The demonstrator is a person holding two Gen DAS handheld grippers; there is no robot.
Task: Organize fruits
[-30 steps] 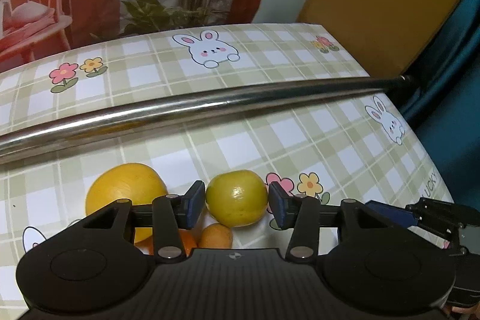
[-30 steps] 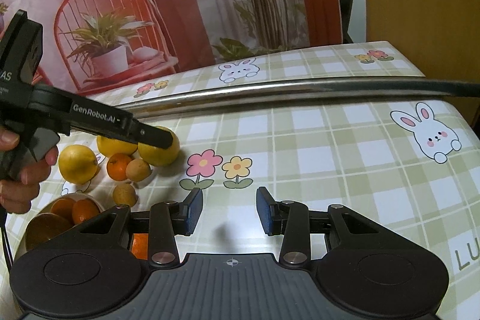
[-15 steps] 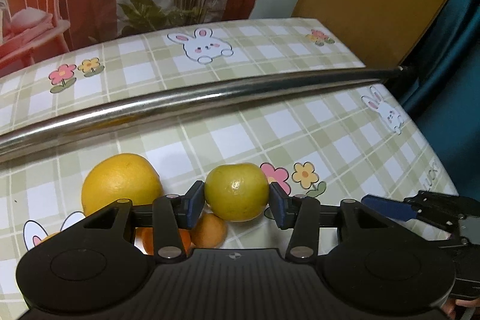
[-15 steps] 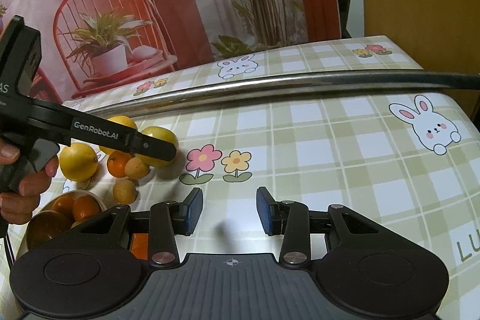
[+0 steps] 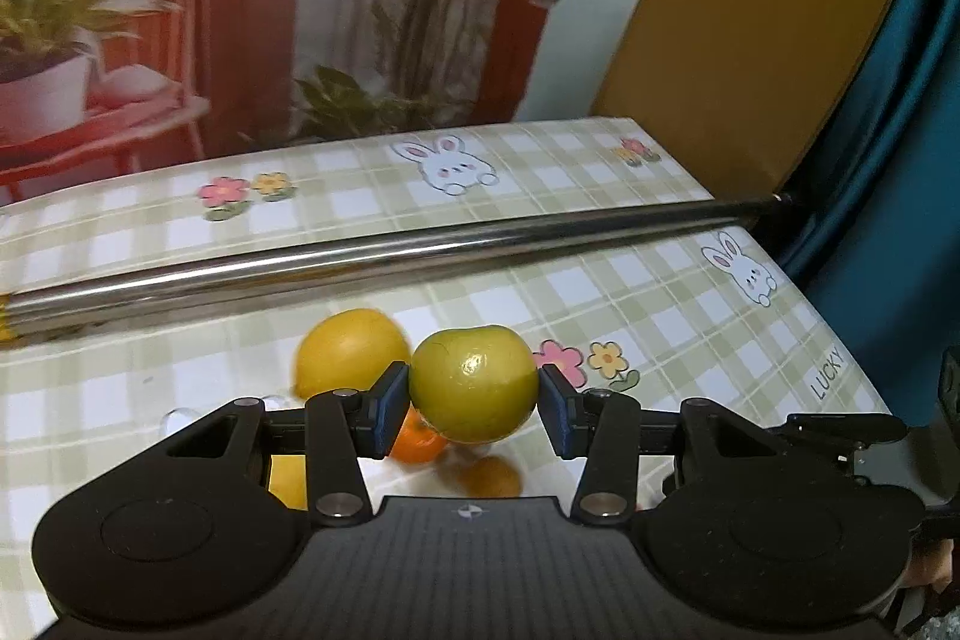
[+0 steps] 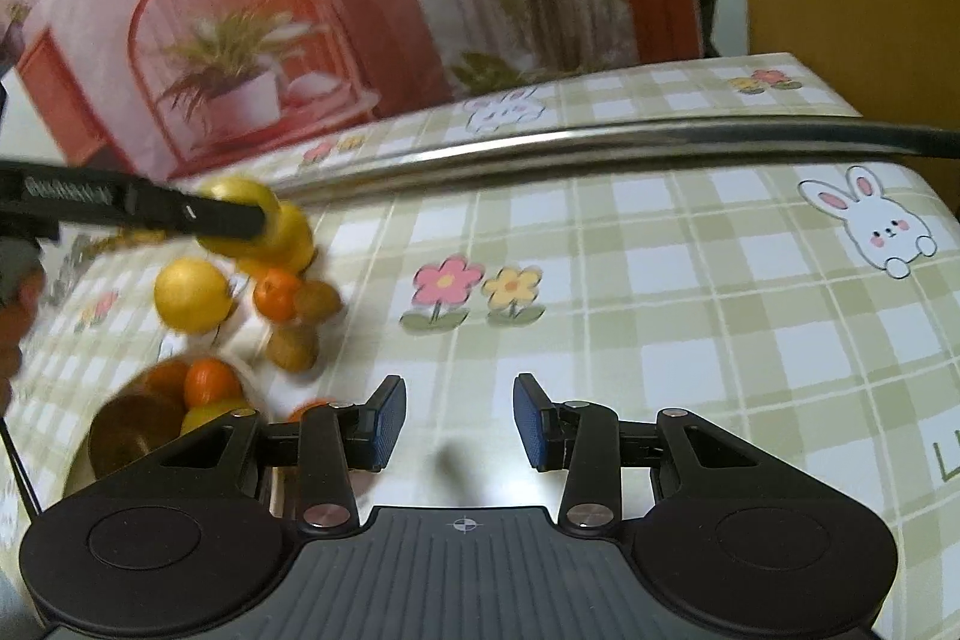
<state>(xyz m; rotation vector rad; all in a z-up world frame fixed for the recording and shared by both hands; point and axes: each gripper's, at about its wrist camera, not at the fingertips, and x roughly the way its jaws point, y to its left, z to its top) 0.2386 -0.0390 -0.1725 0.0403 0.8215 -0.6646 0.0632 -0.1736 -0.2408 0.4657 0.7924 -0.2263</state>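
Note:
My left gripper (image 5: 474, 403) is shut on a yellow-green round fruit (image 5: 474, 376), held clear above the checked tablecloth (image 5: 660, 316). Behind it on the cloth lies a yellow orange (image 5: 348, 349), and below it a small tangerine (image 5: 420, 445). In the right wrist view the left gripper (image 6: 240, 220) reaches in from the left with that fruit (image 6: 237, 196), above a cluster of a yellow fruit (image 6: 192, 295), a tangerine (image 6: 276, 292) and two small brown fruits (image 6: 292, 346). My right gripper (image 6: 459, 421) hangs open over bare cloth, with nothing between its pads.
A brown bowl (image 6: 114, 430) with oranges in it sits at the lower left of the right wrist view. A shiny metal rod (image 5: 420, 250) lies across the table behind the fruit. The table's right edge (image 5: 840, 340) borders a teal curtain.
The left gripper has risen and pulled back with the yellow-green fruit, which now hangs off the table. The right gripper has stayed nearly still.

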